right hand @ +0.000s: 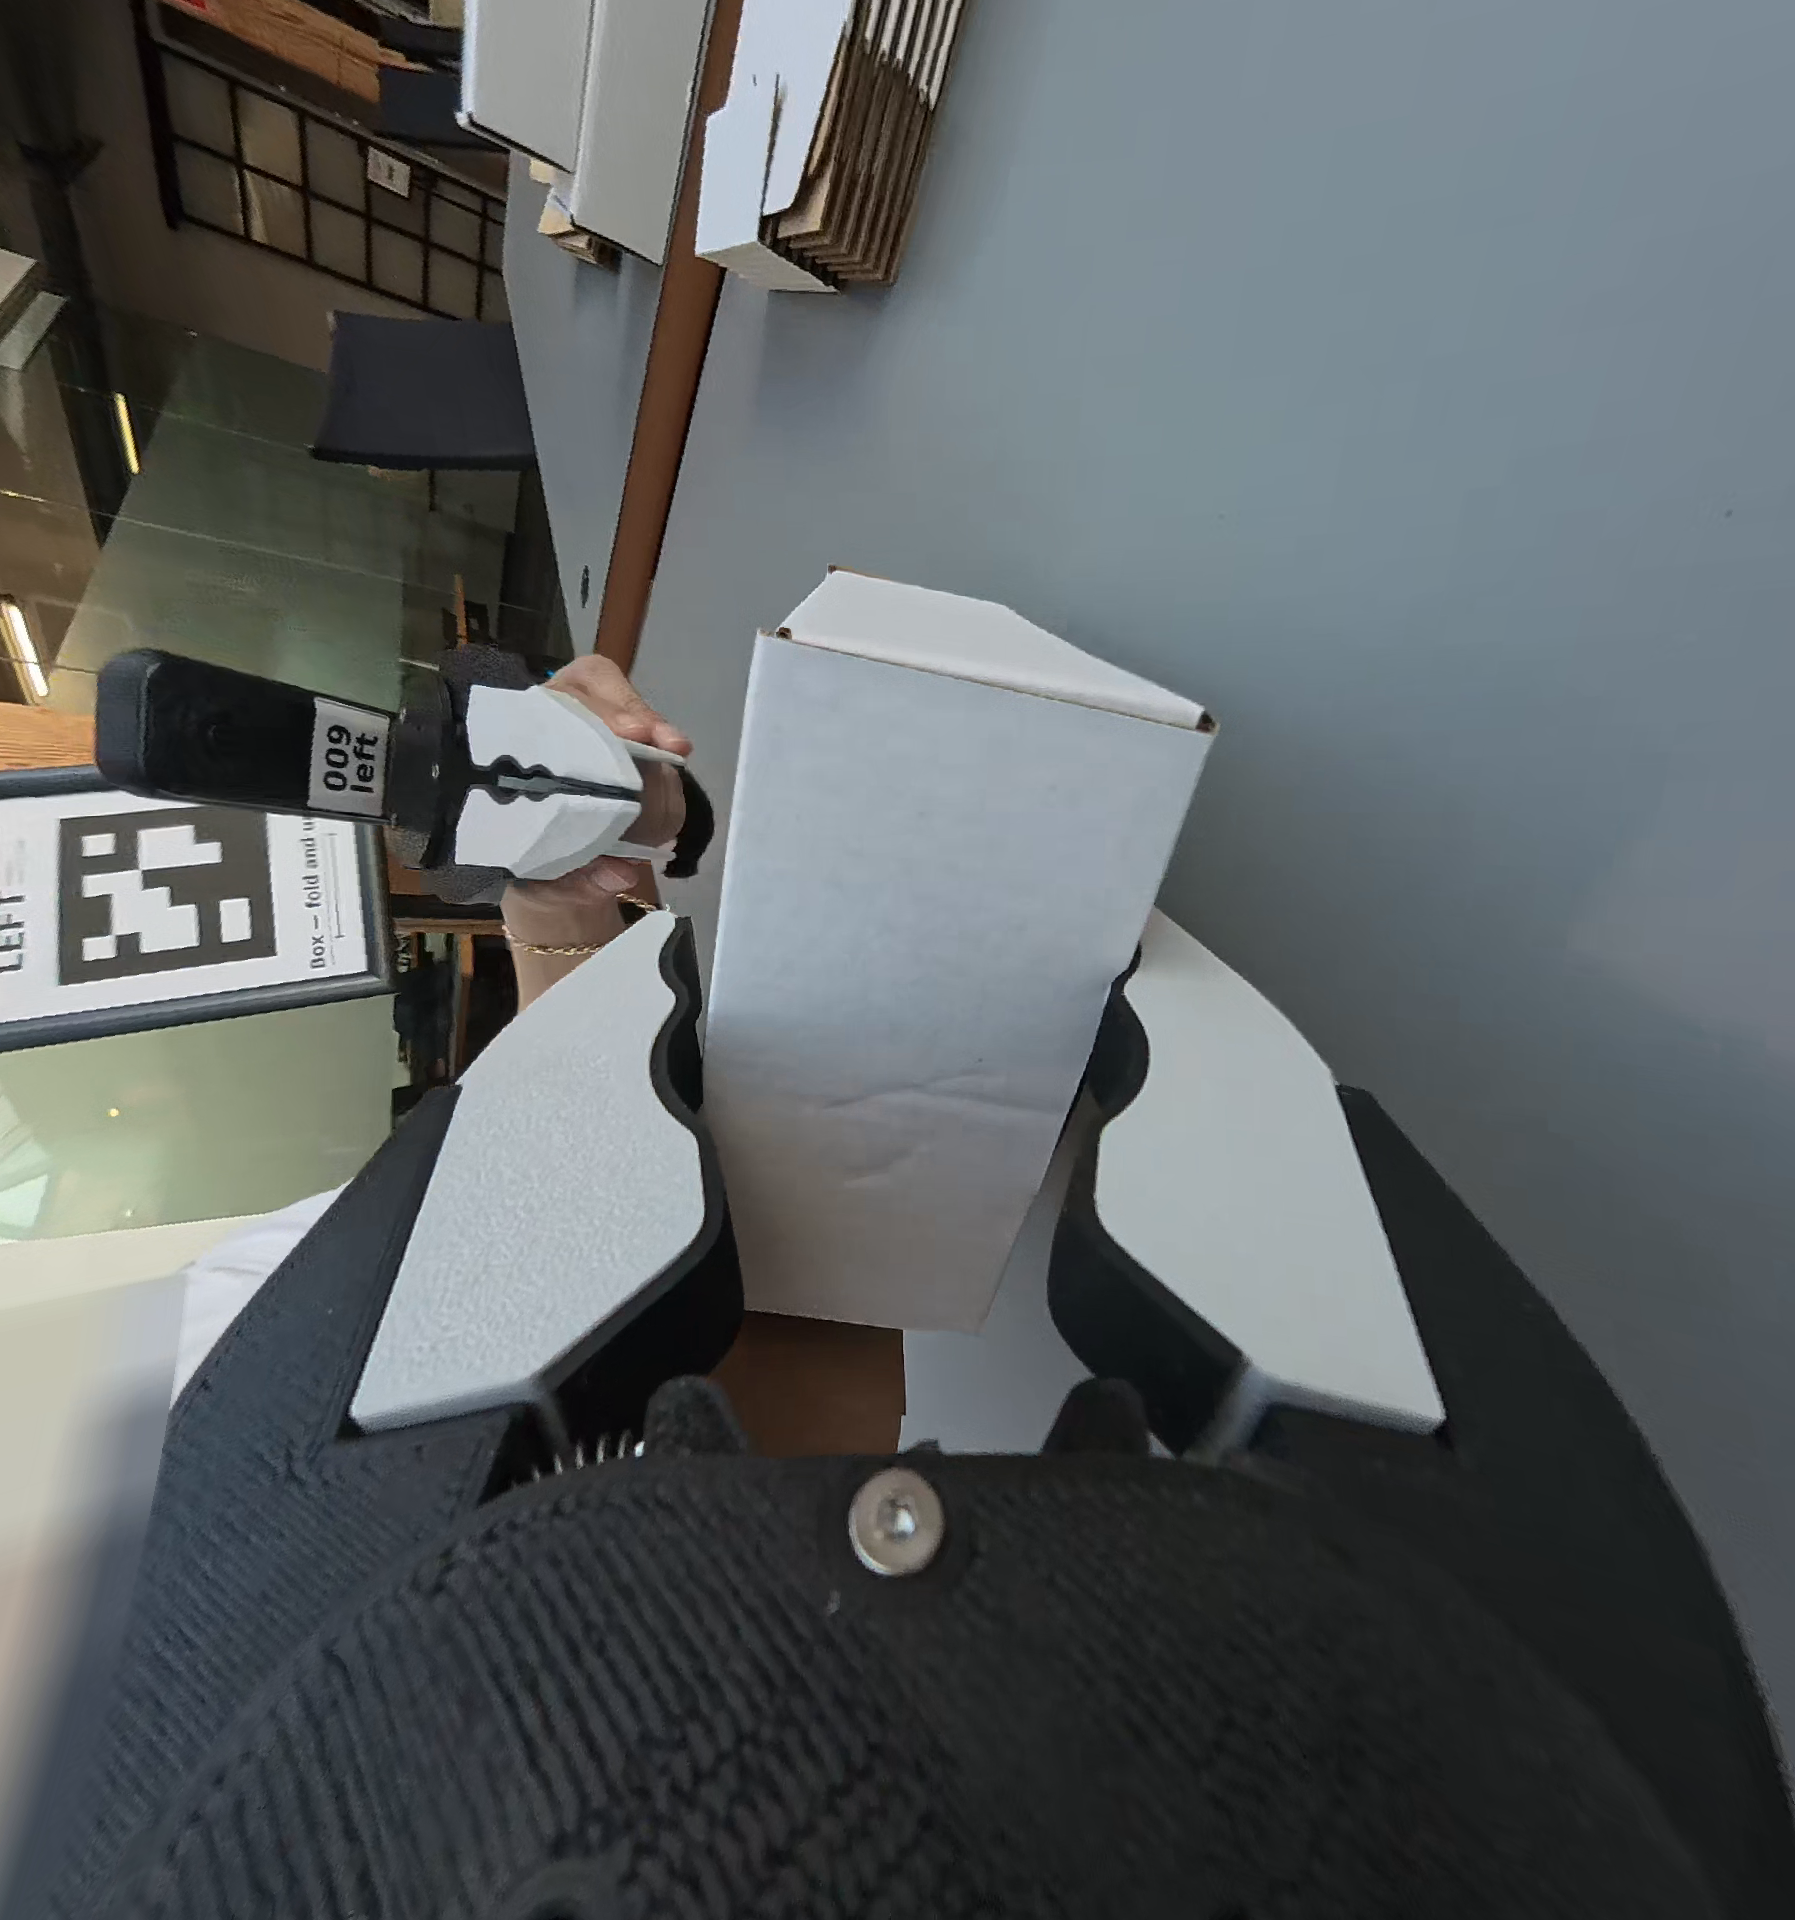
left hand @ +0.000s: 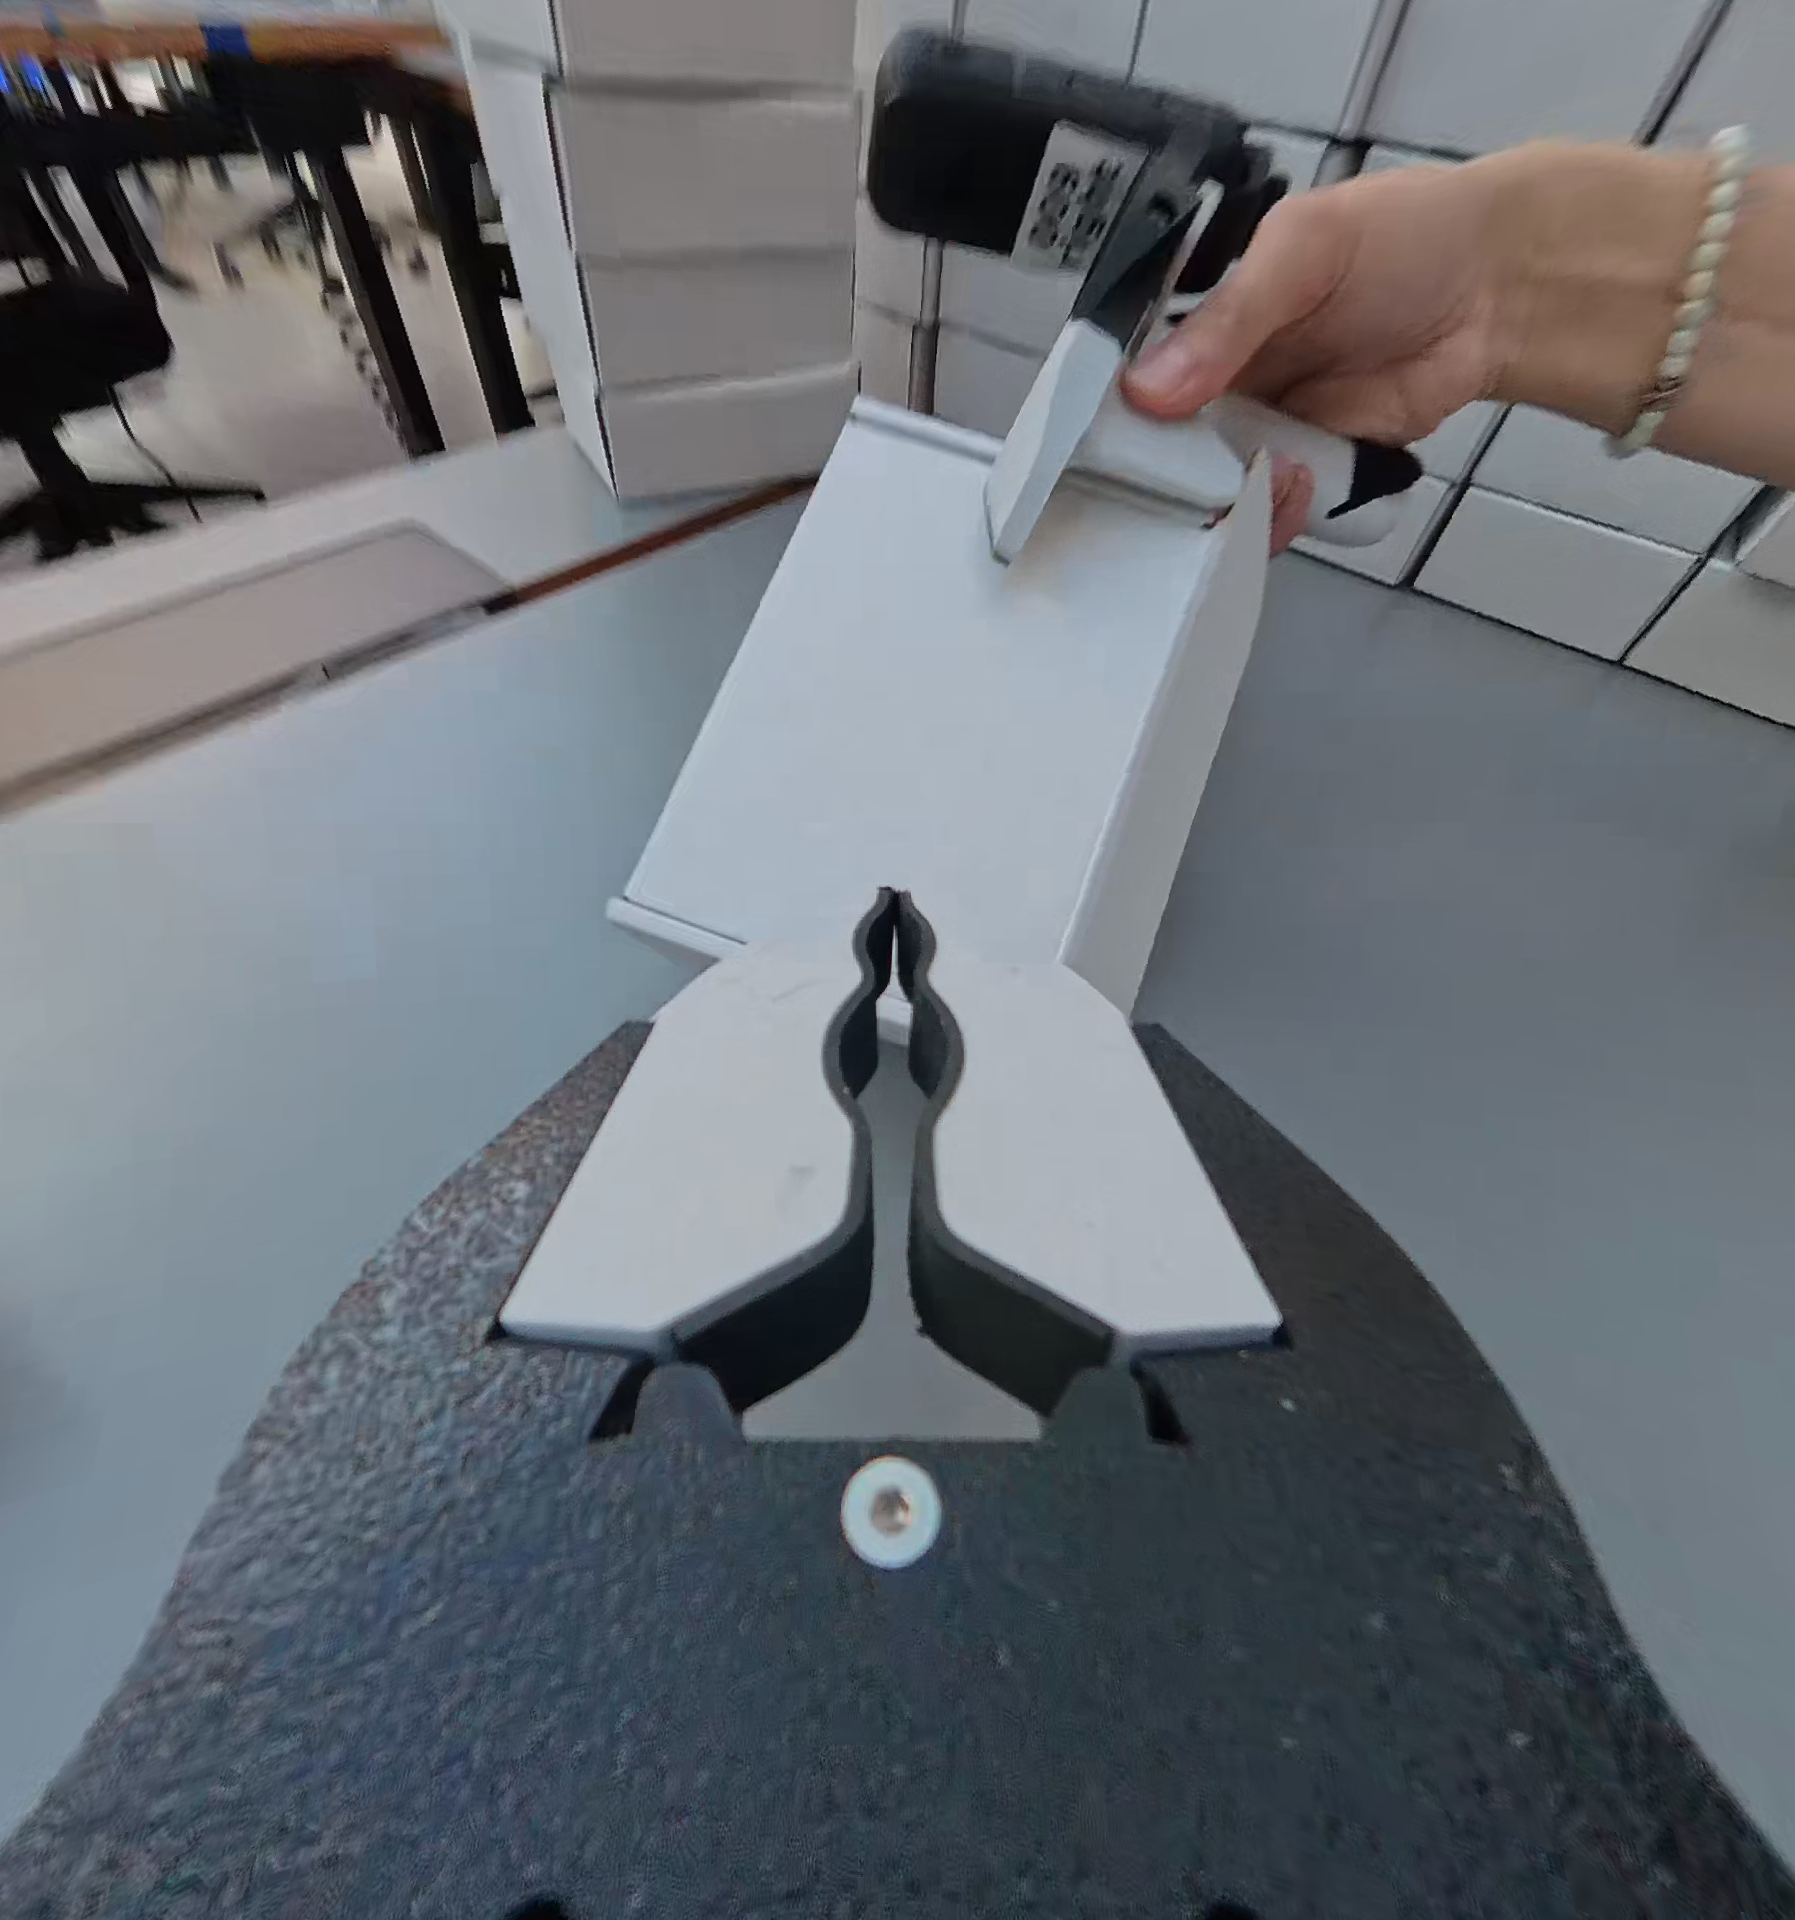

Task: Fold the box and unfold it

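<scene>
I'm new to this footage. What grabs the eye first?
The white box stands folded on the grey table, clamped across its width by the right gripper. The left gripper, shut and empty, sits right at the box's near end. Folded boxes are stacked behind.

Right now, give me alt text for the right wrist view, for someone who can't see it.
The right gripper clamps the near end of a folded white cardboard box above a grey table. To the left, a hand holds the left gripper, shut and empty, close beside the box. Flattened box blanks lie stacked at the table's far edge.
</scene>
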{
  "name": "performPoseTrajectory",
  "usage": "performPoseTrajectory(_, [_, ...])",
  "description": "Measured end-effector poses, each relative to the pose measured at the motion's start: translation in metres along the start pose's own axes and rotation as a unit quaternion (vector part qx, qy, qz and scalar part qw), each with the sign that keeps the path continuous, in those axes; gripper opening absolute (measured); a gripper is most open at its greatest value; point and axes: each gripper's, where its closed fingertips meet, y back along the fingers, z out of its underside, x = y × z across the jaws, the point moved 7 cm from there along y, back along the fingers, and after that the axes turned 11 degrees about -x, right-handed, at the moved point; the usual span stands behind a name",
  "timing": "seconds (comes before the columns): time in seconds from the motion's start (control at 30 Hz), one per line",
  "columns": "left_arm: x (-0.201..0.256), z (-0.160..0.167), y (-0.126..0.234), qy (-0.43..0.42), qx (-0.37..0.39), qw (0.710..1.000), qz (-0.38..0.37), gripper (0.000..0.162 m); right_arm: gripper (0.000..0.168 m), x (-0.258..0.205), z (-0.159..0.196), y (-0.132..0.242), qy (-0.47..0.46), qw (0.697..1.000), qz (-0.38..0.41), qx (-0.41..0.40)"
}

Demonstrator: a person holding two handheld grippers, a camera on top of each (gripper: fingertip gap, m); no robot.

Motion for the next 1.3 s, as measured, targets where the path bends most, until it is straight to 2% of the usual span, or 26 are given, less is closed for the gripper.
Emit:
performPoseTrajectory(0.07, [0.009,-0.013,0.021,-0.098,0.043,0.994,-0.025,0.002,0.074,-0.005,0.002,0.01,-0.005,0.999,-0.046,0.006])
performPoseTrajectory(0.1, [0.014,-0.017,0.029,-0.149,0.046,0.987,-0.042,0.019,0.074,-0.008,0.003,0.016,-0.001,0.998,-0.067,0.014])
performPoseTrajectory(0.2, [0.031,-0.02,0.043,-0.306,0.036,0.944,-0.115,0.039,0.074,-0.017,0.011,0.028,0.014,0.991,-0.132,0.019])
performPoseTrajectory(0.27, [0.047,-0.016,0.045,-0.424,0.028,0.889,-0.173,0.054,0.074,-0.023,0.016,0.032,0.023,0.985,-0.167,0.024])
performPoseTrajectory(0.3, [0.054,-0.013,0.043,-0.48,0.021,0.851,-0.21,0.065,0.075,-0.028,0.018,0.032,0.031,0.981,-0.192,0.021])
performPoseTrajectory(0.4, [0.068,-0.002,0.031,-0.608,0.0,0.743,-0.28,0.082,0.075,-0.041,0.029,0.027,0.061,0.969,-0.241,-0.017])
performPoseTrajectory(0.47, [0.075,0.004,0.025,-0.648,0.019,0.701,-0.297,0.082,0.075,-0.042,0.034,0.018,0.065,0.97,-0.232,-0.044])
performPoseTrajectory(0.6, [0.09,0.008,0.021,-0.699,0.072,0.639,-0.313,0.081,0.075,-0.042,0.039,0.006,0.056,0.968,-0.235,-0.064])
performPoseTrajectory(0.73, [0.093,0.009,0.016,-0.715,0.071,0.616,-0.324,0.081,0.075,-0.036,0.042,-0.002,0.038,0.969,-0.232,-0.072])
performPoseTrajectory(0.93, [0.1,0.013,0.01,-0.739,0.073,0.599,-0.3,0.078,0.075,-0.034,0.041,-0.01,0.02,0.966,-0.247,-0.07])
performPoseTrajectory(1.03, [0.103,0.014,0.009,-0.746,0.073,0.595,-0.29,0.07,0.075,-0.034,0.043,-0.018,0.016,0.966,-0.245,-0.082])
performPoseTrajectory(1.27, [0.114,0.017,0.01,-0.724,0.034,0.618,-0.303,0.064,0.074,-0.029,0.05,-0.018,0.051,0.968,-0.229,-0.094])
performPoseTrajectory(1.3, [0.115,0.014,0.012,-0.714,0.033,0.63,-0.303,0.064,0.078,-0.03,0.05,-0.014,0.058,0.967,-0.231,-0.087])
